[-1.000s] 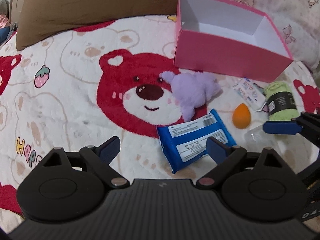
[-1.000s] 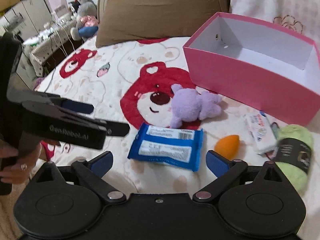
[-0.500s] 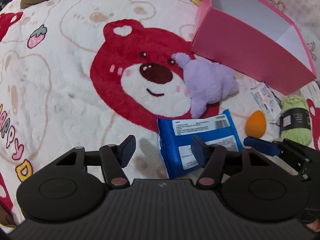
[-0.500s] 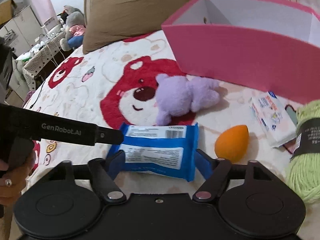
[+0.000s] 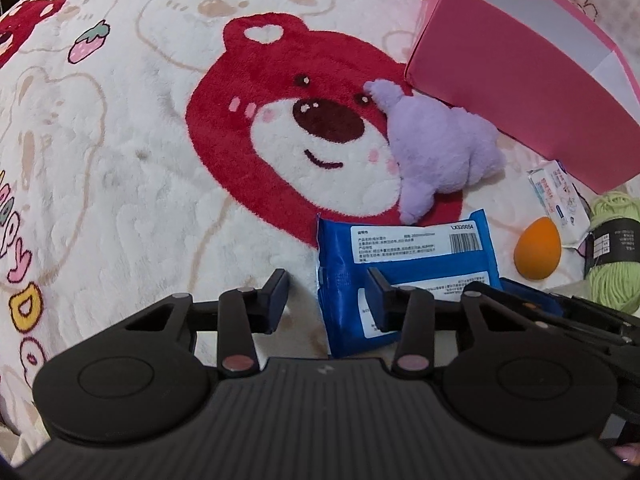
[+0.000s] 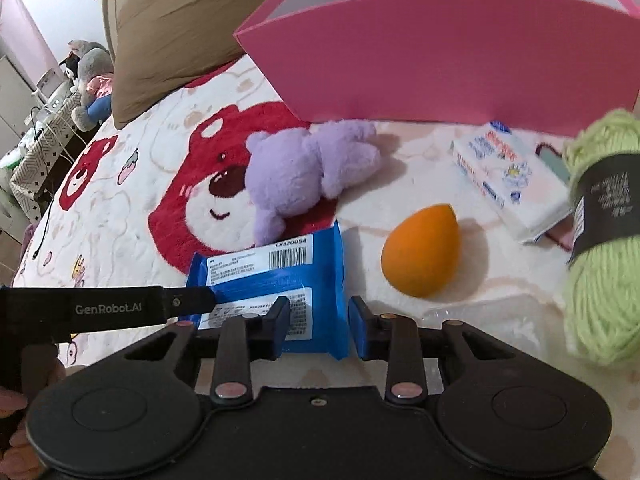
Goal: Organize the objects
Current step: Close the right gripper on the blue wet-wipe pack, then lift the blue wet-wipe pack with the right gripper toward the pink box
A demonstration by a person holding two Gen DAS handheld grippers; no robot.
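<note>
A blue wipes pack point(image 5: 408, 256) point(image 6: 276, 276) lies flat on the bear-print blanket point(image 5: 140, 160). My left gripper point(image 5: 328, 300) straddles the pack's left end. Its jaws are closing: one finger sits over the pack, and the other finger point(image 5: 276, 300) is still a gap away from the edge. My right gripper point(image 6: 316, 324) is around the pack's right end, jaws closing, and its pads appear to touch the wrapper. An open pink box point(image 5: 520, 92) point(image 6: 420, 52) stands behind.
A purple plush point(image 5: 440, 152) point(image 6: 304, 168) touches the pack's far edge. To the right lie an orange sponge egg point(image 6: 422, 254), a white tissue pack point(image 6: 508, 176) and a green yarn skein point(image 6: 604, 240). A brown pillow point(image 6: 172, 40) is at the back left.
Both grippers have come down onto the blue pack, one at each end. Their jaws have narrowed from wide open to close around it. The pack has not shifted.
</note>
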